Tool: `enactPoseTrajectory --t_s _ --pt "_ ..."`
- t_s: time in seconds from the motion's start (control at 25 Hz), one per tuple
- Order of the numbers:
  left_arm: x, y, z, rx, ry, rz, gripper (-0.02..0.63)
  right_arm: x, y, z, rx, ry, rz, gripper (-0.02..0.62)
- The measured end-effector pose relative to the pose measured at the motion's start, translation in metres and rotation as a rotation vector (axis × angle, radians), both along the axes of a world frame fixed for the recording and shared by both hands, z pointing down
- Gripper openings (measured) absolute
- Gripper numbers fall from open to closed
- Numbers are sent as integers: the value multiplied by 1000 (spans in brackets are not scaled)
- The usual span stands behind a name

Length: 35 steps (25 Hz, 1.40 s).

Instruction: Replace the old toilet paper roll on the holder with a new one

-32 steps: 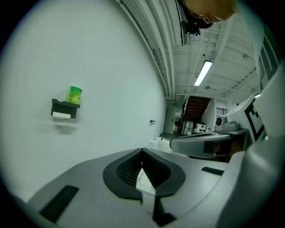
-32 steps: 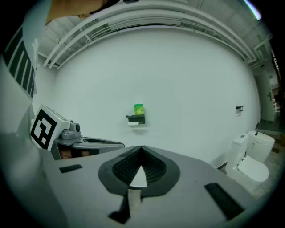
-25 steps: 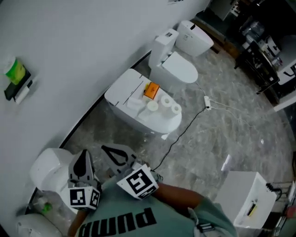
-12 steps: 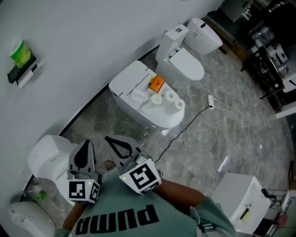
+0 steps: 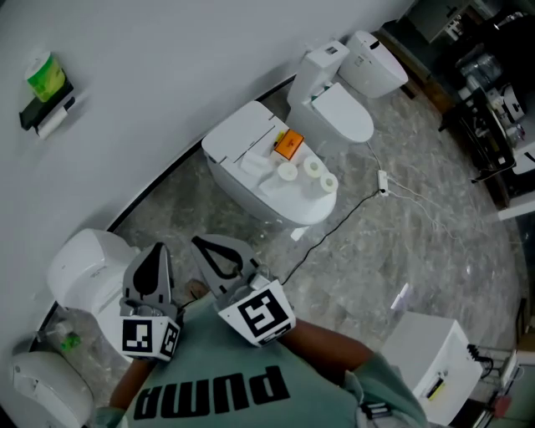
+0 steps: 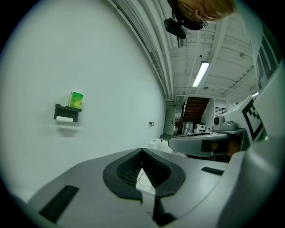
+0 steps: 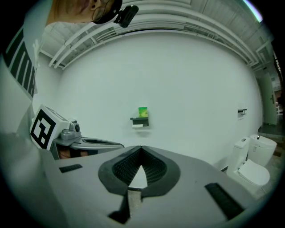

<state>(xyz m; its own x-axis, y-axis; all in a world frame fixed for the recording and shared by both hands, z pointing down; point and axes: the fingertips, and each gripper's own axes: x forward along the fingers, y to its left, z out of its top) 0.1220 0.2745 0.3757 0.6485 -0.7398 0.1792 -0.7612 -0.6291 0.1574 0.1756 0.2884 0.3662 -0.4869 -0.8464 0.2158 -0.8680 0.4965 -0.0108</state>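
Open left gripper [image 5: 159, 248] and right gripper [image 5: 197, 243], both pinched shut and empty at lower left. Pass spare rolls [image 5: 315, 168] on the toilet lid [image 5: 288, 203], mid-frame (orange box [image 5: 288, 144] beside them); first strip old roll [image 5: 52, 124] off holder [image 5: 40, 109], upper left.

Person wears a muted green T-shirt [image 5: 251, 393] with big white block lettering across the front, and a small black camera [image 7: 127, 13] on the head. The left hand-held gripper [image 5: 158, 249] and right hand-held gripper [image 5: 197, 243] have light grey plastic shells, black ribbed pads and black rectangular insets. Each carries a white cube, left cube [image 5: 150, 338] and right cube [image 5: 256, 313], printed with black square markers.
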Motion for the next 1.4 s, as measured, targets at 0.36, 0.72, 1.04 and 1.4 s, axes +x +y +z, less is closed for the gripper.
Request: enactPoseTrajectory --t_s 0.36,0.72,1.04,1.4 --pt "-47 -2 -6 30 13 -34 3 -45 -7 -5 23 2 -19 3" --pt "-108 -4 -5 55 44 -100 3 -101 -10 -2 44 21 -59 3" --pt "-149 -3 -10 69 69 -158 3 -144 -10 -5 44 38 -126 3" --pt "-170 -8 0 23 75 -207 3 -164 -21 6 -3 18 -163 3"
